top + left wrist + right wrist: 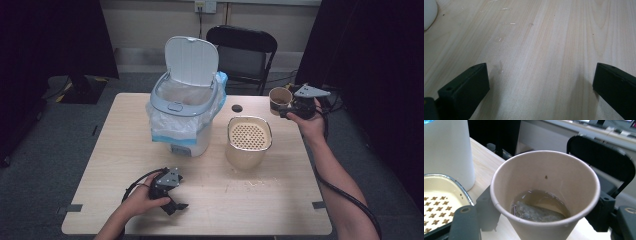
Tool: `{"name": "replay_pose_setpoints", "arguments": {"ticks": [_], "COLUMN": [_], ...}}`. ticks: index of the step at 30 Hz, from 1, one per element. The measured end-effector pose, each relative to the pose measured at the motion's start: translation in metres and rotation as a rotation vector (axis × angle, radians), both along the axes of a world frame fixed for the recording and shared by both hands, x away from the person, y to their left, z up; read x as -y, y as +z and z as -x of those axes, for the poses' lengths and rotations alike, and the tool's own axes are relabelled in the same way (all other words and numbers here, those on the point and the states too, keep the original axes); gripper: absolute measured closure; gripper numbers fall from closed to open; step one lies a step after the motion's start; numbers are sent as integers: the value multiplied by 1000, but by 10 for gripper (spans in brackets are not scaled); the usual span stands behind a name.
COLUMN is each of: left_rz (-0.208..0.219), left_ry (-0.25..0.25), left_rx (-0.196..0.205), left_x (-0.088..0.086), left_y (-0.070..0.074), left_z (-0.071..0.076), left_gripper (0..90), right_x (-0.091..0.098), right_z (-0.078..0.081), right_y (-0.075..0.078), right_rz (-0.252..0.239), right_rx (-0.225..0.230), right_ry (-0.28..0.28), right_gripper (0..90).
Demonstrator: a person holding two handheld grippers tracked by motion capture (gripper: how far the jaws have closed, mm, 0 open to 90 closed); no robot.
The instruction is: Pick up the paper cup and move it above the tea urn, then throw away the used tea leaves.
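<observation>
Beside the strainer bin (pixel 249 135), right gripper (pixel 286 111) clamps paper cup (pixel 279 100)

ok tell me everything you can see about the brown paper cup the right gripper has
The brown paper cup is a plain, unprinted cup with a rolled rim, tapering downward. It stands roughly upright and has no lid. Inside sits a shallow pool of pale brownish liquid with a soaked tea bag lying in it, and a tiny dark speck clings to the inner wall. The right gripper clamps it, one black jaw on each side, at the table's far right edge, beside the cream strainer container.
</observation>
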State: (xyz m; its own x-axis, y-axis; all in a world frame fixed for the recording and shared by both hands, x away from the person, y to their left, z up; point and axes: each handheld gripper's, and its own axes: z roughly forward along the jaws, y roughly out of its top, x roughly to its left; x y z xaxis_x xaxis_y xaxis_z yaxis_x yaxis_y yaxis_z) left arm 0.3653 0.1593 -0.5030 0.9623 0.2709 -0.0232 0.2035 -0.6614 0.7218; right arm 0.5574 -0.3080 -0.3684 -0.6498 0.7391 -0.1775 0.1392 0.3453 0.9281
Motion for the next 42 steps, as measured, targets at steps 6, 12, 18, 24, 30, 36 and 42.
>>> {"name": "replay_pose_setpoints", "arguments": {"ticks": [6,12,18,24,30,36,42], "left_rz": [0,0,-2,-2,0,-20,-20], "left_ry": [0,-1,-4,-1,-1,-4,-4], "left_rx": [0,0,2,-1,-2,2,2], "left_x": [0,0,0,0,0,0,0], "left_y": [0,0,0,0,0,1,1], "left_z": [0,0,0,0,0,-1,-1], "left_gripper": [0,0,0,0,0,0,0], "right_x": [-8,-17,-24,-28,-31,-38,-51], "right_z": [3,7,11,14,19,28,40], "right_y": [6,10,13,16,21,23,23], "right_rz": [51,120,200,247,286,379,527], "right_rx": [76,101,119,151,201,255,348], "right_ry": [9,38,68,82,93,118,156], "right_gripper": [265,266,268,269,270,272,272]}}
